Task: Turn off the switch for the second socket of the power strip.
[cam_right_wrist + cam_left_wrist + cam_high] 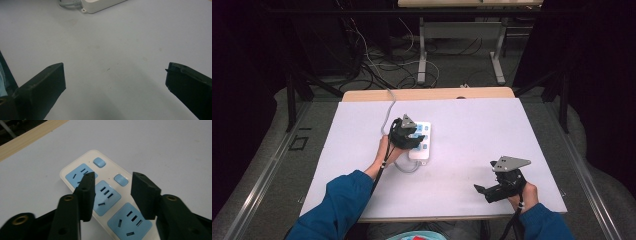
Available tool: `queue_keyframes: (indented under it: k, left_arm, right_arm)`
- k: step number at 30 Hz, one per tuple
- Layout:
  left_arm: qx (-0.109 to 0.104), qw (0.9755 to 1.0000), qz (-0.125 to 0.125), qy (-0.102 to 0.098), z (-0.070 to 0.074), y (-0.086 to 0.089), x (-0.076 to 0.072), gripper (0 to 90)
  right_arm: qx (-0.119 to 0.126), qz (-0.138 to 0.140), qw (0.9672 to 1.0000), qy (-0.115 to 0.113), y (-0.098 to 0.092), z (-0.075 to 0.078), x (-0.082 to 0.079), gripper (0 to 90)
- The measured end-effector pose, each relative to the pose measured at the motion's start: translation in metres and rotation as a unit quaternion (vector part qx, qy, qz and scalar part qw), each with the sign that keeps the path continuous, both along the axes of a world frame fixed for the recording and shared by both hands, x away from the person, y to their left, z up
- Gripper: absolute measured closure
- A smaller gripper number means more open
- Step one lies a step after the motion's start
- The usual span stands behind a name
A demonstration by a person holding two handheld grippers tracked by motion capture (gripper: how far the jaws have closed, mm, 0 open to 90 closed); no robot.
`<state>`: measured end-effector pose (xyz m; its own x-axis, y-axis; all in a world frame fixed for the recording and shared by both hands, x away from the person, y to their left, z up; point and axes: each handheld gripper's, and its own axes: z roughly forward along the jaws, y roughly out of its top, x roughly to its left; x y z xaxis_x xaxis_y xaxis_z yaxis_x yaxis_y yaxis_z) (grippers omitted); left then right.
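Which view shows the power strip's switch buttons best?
The left gripper view: two blue buttons sit sharp beside the sockets of the power strip. The high view has the strip small, half under the left tongs. The right gripper view catches its corner.

Right hand-held gripper (113,82) jaws wide apart over white table (120,45), power strip (100,4) corner well beyond

Power strip (421,140) mid-table (472,120) under left gripper (408,136); right gripper (492,192) near right.
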<state>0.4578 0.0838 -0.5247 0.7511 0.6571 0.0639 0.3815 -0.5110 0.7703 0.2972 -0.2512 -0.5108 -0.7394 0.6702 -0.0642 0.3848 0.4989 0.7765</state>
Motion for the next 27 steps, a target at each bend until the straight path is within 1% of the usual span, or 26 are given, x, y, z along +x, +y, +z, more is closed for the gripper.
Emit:
queue_keyframes:
  k: [1,2,4,5,6,7,8,9,11,14,15,16,17,18,19,21,23,24,26,27]
  left_arm:
    - [0.001,0.9999,-0.009,0.006,0.001,0.000,0.001,58.7]
    - [-0.003,1.0000,-0.003,0.000,0.000,-0.001,0.001,61.2]
    - [-0.008,0.9999,-0.007,0.001,0.000,-0.002,0.002,66.9]
    - [-0.004,0.9999,-0.011,0.007,0.001,-0.001,0.002,69.5]
    - [-0.009,0.9999,-0.009,-0.002,0.000,-0.002,0.004,72.5]
    - [-0.009,0.9999,-0.011,-0.002,0.000,-0.002,0.004,74.9]
    - [-0.016,0.9998,-0.011,-0.002,0.000,-0.002,0.005,77.1]
    - [-0.021,0.9997,-0.011,0.003,0.000,-0.003,0.005,79.5]
    - [-0.020,0.9996,-0.018,0.005,0.000,-0.003,0.006,83.7]
    - [-0.023,0.9996,-0.019,0.000,-0.002,-0.004,0.008,88.6]
    - [-0.024,0.9994,-0.024,0.007,-0.002,-0.005,0.008,89.8]
    - [-0.027,0.9994,-0.022,0.008,-0.003,-0.006,0.008,90.0]
    - [-0.021,0.9993,-0.030,0.013,-0.002,-0.006,0.009,90.0]
    - [-0.027,0.9993,-0.026,0.006,-0.004,-0.008,0.009,90.0]
    - [-0.018,0.9993,-0.033,0.007,-0.004,-0.008,0.010,90.0]
    - [-0.017,0.9993,-0.033,0.001,-0.005,-0.010,0.010,90.0]
    - [-0.011,0.9991,-0.039,0.009,-0.005,-0.011,0.010,90.0]
    - [-0.013,0.9993,-0.036,0.003,-0.007,-0.012,0.011,90.0]
    - [-0.015,0.9992,-0.035,0.008,-0.008,-0.012,0.011,90.0]
    - [-0.010,0.9991,-0.040,0.010,-0.007,-0.011,0.013,90.0]
  right_arm:
    - [0.000,0.000,1.0000,0.001,0.000,0.000,0.000,2.2]
    - [0.001,0.000,1.0000,0.000,0.000,0.000,0.000,2.2]
    - [-0.001,0.002,1.0000,-0.002,0.000,0.000,0.000,2.2]
    - [-0.002,0.003,1.0000,0.000,0.000,0.000,0.000,2.2]
    - [-0.001,0.001,1.0000,0.003,0.000,0.000,0.000,2.2]
    - [-0.001,0.000,1.0000,-0.002,0.000,0.000,0.000,2.2]
    - [-0.001,0.000,1.0000,-0.001,0.000,0.000,0.000,2.2]
    - [-0.001,-0.001,1.0000,0.000,0.000,0.000,0.000,2.3]
    - [-0.001,-0.001,1.0000,0.002,0.000,0.000,0.000,2.2]
    - [-0.001,-0.001,1.0000,0.002,0.000,0.000,0.000,2.3]
    - [-0.001,0.000,1.0000,0.003,0.000,0.000,0.000,2.3]
    - [-0.001,-0.003,1.0000,0.002,0.000,0.000,0.000,2.3]
    - [-0.001,-0.003,1.0000,0.001,0.000,0.000,0.000,2.3]
    - [-0.001,-0.003,1.0000,0.000,0.000,0.000,0.000,2.3]
    - [-0.001,-0.003,1.0000,-0.001,0.000,0.000,0.000,2.3]
    - [-0.001,-0.001,1.0000,0.001,0.000,0.000,0.000,2.3]
    - [-0.001,-0.003,1.0000,0.001,0.000,0.000,0.000,2.3]
    - [-0.001,-0.002,1.0000,0.001,0.000,0.000,0.000,2.3]
    - [-0.003,-0.002,1.0000,0.004,0.000,0.000,0.000,2.3]
    - [-0.001,-0.002,1.0000,0.002,0.000,0.000,0.000,2.3]
